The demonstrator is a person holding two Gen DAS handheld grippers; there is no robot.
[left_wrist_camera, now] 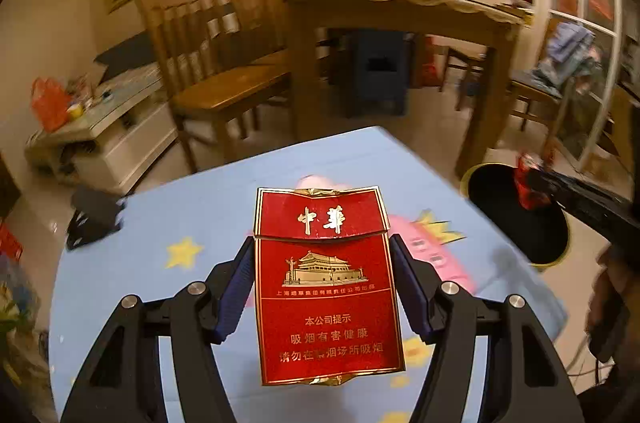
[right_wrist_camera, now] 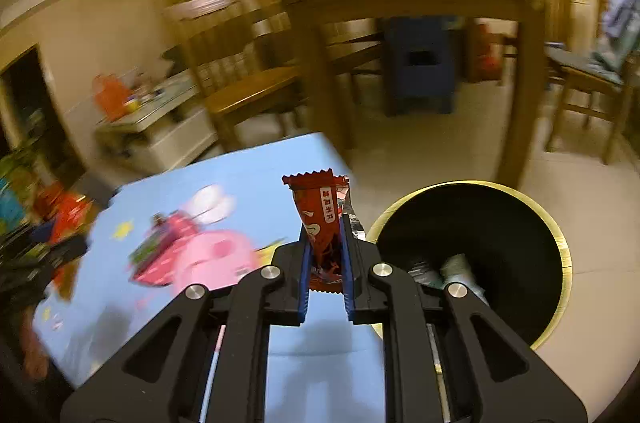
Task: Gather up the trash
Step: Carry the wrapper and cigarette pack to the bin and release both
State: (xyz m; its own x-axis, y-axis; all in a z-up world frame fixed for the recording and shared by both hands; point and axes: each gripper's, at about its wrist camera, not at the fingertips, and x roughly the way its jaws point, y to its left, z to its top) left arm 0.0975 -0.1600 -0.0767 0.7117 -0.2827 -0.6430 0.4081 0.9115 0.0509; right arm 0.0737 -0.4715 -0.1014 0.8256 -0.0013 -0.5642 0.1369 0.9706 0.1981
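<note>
Red and gold fill the middle of the left wrist view: a flattened red cardboard cigarette pack with gold Chinese lettering (left_wrist_camera: 326,283) stands upright in the left hand-held gripper (left_wrist_camera: 325,275), whose blue-padded fingers (left_wrist_camera: 236,295) press against both of its long edges. The pack is held above the low bench covered in a light blue cartoon-print cloth (left_wrist_camera: 160,223). To the right, on the pale tiled floor just beside the bench, stands the round black trash bin with a yellow rim (left_wrist_camera: 516,215). Over the bin's opening the right hand-held gripper (left_wrist_camera: 532,183) reaches in from the right edge with a blurred red item in its tip. Behind are a tall wooden dining table (left_wrist_camera: 400,11) and a wooden slat-back chair (left_wrist_camera: 216,63).

In the right wrist view, the right hand-held gripper (right_wrist_camera: 326,263) is closed on a crinkled red plastic snack wrapper with a zigzag top edge (right_wrist_camera: 320,219), which stands upright between the blue pads; a silvery inner flap shows at its right side. The gripper sits over the bench's right edge (right_wrist_camera: 320,343), with the black bin (right_wrist_camera: 480,243) just to the right. A few pale, crumpled items lie inside the bin, too dim to identify.
</note>
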